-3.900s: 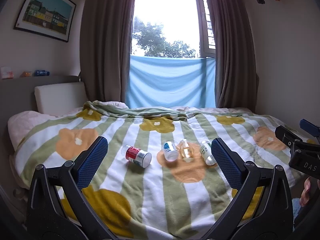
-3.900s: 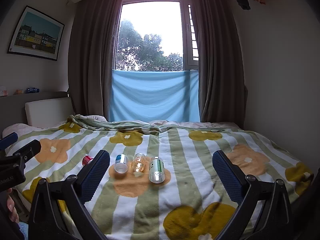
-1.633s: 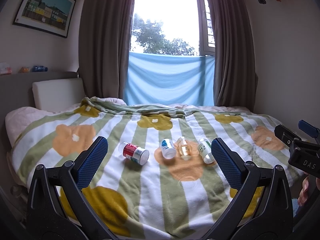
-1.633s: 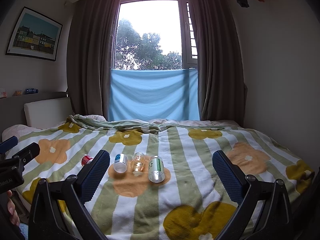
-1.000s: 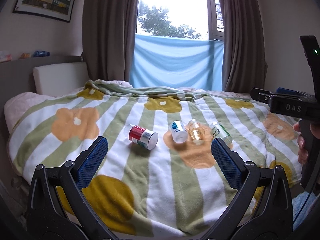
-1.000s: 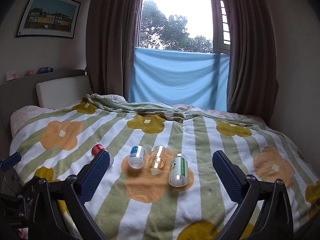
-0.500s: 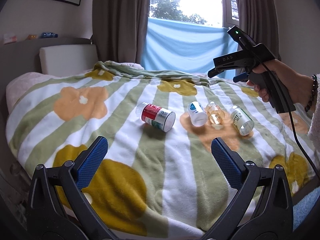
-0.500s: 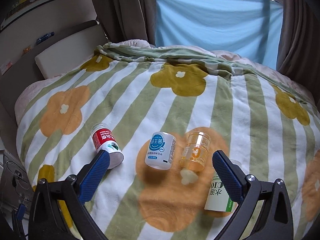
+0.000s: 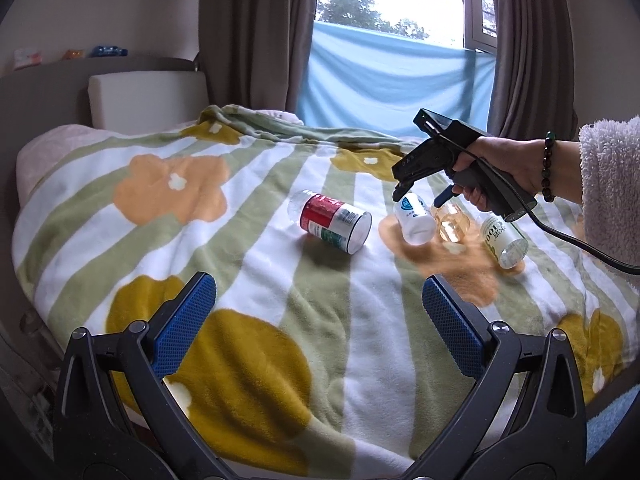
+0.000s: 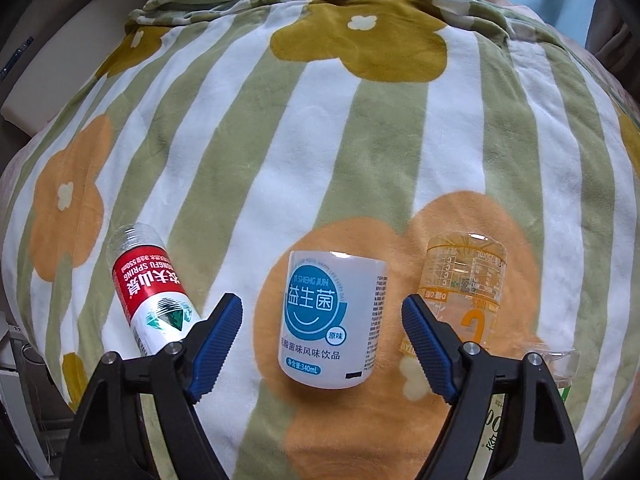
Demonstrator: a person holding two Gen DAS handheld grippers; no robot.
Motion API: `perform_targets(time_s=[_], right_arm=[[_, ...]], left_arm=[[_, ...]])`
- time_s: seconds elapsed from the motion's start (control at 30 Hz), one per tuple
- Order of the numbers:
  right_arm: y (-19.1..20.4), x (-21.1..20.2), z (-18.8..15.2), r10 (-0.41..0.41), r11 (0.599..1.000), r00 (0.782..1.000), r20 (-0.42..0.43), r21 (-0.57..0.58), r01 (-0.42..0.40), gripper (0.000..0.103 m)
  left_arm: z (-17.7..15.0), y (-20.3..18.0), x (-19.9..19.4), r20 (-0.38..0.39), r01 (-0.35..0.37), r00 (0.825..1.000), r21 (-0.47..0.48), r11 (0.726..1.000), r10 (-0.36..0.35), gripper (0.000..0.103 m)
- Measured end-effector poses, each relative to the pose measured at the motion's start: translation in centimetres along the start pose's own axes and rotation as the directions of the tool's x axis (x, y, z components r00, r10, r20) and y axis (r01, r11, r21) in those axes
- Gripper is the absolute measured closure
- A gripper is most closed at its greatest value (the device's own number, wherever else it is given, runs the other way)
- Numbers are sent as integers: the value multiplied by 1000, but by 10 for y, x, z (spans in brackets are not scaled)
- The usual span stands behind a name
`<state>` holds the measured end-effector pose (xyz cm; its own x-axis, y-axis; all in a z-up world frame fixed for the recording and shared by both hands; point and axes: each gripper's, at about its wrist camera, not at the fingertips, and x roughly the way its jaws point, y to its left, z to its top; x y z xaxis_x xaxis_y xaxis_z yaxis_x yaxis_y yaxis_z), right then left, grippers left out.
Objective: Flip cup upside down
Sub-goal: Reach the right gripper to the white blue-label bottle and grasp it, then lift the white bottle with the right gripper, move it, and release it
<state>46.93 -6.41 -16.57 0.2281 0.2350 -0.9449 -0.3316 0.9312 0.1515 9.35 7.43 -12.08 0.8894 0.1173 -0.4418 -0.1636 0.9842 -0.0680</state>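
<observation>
Several cut-off bottle cups lie on their sides on the striped flower blanket (image 9: 256,304). They are a red-label cup (image 9: 332,224) (image 10: 150,292), a white cup with a blue label (image 9: 414,220) (image 10: 330,320), a clear orange cup (image 9: 452,222) (image 10: 464,280) and a green-label cup (image 9: 502,242). A hand (image 9: 500,164) holds my right gripper (image 9: 418,199) (image 10: 322,302) open, just above the white cup, one finger to each side and not touching it. My left gripper (image 9: 318,284) is open and empty near the bed's front edge.
A white headboard cushion (image 9: 148,96) stands at the back left. Brown curtains (image 9: 248,32) and a blue cloth (image 9: 396,80) hang behind the bed. A black cable (image 9: 580,244) trails from the right gripper. The fluffy sleeve (image 9: 608,184) is at the right edge.
My right gripper has dropped forward and down over the white cup, which now sits between its fingers. The left gripper has edged closer to the bed. The cups have not moved.
</observation>
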Motion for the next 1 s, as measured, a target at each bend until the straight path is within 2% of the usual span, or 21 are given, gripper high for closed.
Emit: perform_targets(time_s=[0.2, 0.33, 0.47, 0.53, 0.77, 1.0], right_arm=[[8, 21, 6, -51, 998, 998, -32, -23, 51, 27], [14, 30, 6, -115, 992, 993, -42, -48, 112, 27], [17, 38, 5, -155, 985, 987, -48, -85, 151, 39], [18, 43, 4, -156, 984, 986, -56, -95, 151, 46], [14, 40, 3, -142, 987, 989, -37, -86, 139, 48], [21, -1, -12, -63, 989, 998, 0, -131, 63, 49]], left_arm=[[-1, 3, 1, -8, 5, 1000, -13, 1000, -5, 0], [-1, 5, 3, -18, 13, 1000, -25, 1000, -14, 0], [-1, 8, 5, -30, 20, 999, -42, 999, -21, 0], [-1, 9, 7, -33, 20, 999, -49, 999, -21, 0], [-2, 11, 9, -42, 14, 999, -54, 998, -17, 0], [-4, 8, 14, -60, -1, 998, -41, 999, -2, 0]])
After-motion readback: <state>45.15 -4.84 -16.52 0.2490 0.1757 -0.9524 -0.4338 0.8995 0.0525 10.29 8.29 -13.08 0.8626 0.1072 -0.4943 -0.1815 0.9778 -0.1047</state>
